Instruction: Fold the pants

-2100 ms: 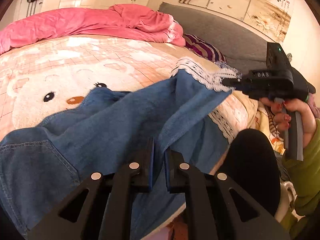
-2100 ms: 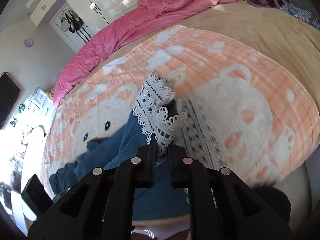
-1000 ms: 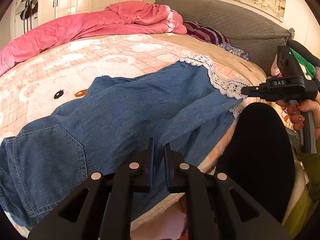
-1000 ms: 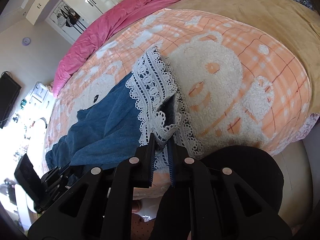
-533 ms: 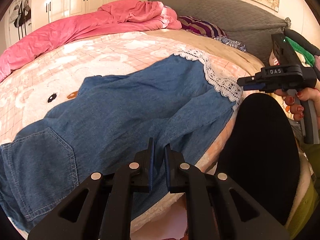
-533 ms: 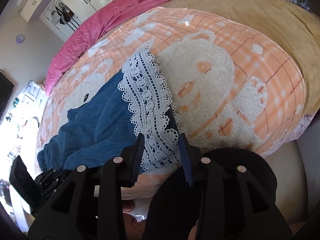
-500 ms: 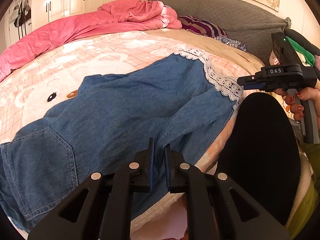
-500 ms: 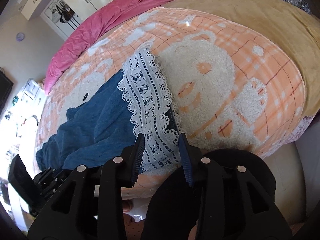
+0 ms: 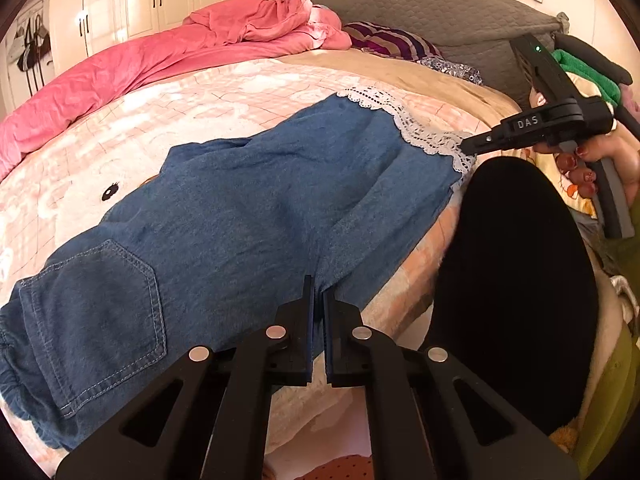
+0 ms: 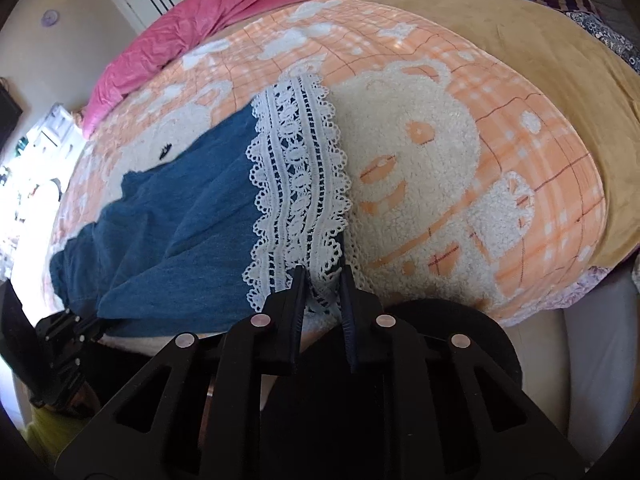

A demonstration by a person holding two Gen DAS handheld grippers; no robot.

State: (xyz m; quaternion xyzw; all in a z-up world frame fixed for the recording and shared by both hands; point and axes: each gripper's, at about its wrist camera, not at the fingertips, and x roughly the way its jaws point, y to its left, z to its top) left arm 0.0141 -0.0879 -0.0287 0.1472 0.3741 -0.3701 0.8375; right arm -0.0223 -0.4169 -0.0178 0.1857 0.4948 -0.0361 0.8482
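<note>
The blue pants (image 9: 248,208) lie spread out flat on the bed, on top of a peach blanket (image 10: 460,152) with white bears on it. A back pocket (image 9: 104,312) shows near the waist end. The other end has a white lace trim (image 10: 298,184). The left gripper (image 9: 318,308) is pinched tight on the near edge of the pants, about halfway along. The right gripper (image 10: 322,280) sits at the lace end with its jaws apart, and the lace lies loose between them. A pink quilt (image 9: 152,60) is bunched up along the far side of the bed, and a striped pillow (image 9: 394,42) sits by the gray headboard (image 9: 440,8).
</note>
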